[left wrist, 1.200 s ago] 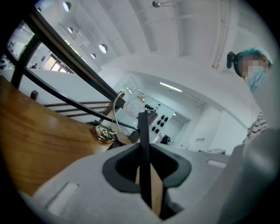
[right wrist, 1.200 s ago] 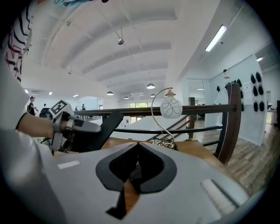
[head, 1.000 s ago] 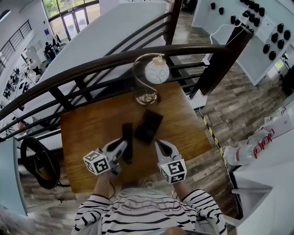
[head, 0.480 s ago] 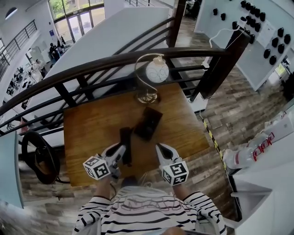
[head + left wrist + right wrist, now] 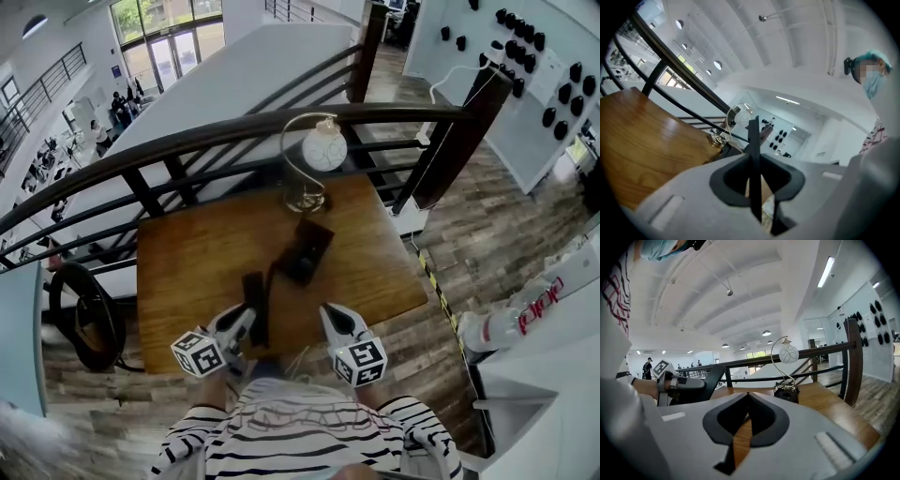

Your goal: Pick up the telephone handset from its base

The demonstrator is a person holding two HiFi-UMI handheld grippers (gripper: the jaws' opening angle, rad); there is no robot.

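Observation:
The black telephone handset (image 5: 253,291) lies lengthwise between the fingers of my left gripper (image 5: 246,317), which is shut on it above the near part of the wooden table (image 5: 187,262). A dark cord runs from it to the black base (image 5: 307,248) at mid-table. In the left gripper view the handset (image 5: 753,150) shows edge-on, clamped in my left gripper (image 5: 754,187). My right gripper (image 5: 330,312) hovers beside it to the right, shut and empty. In the right gripper view my right gripper (image 5: 746,411) has its jaws together, and the base (image 5: 787,393) lies ahead.
A lamp with a white globe (image 5: 324,150) stands at the table's far edge, by a dark railing (image 5: 234,131). A black ring-shaped object (image 5: 84,323) sits on the floor at the left. A white counter (image 5: 553,375) is to the right.
Both grippers have drawn back toward the table's near edge. The handset has come with the left gripper, a little farther from the base.

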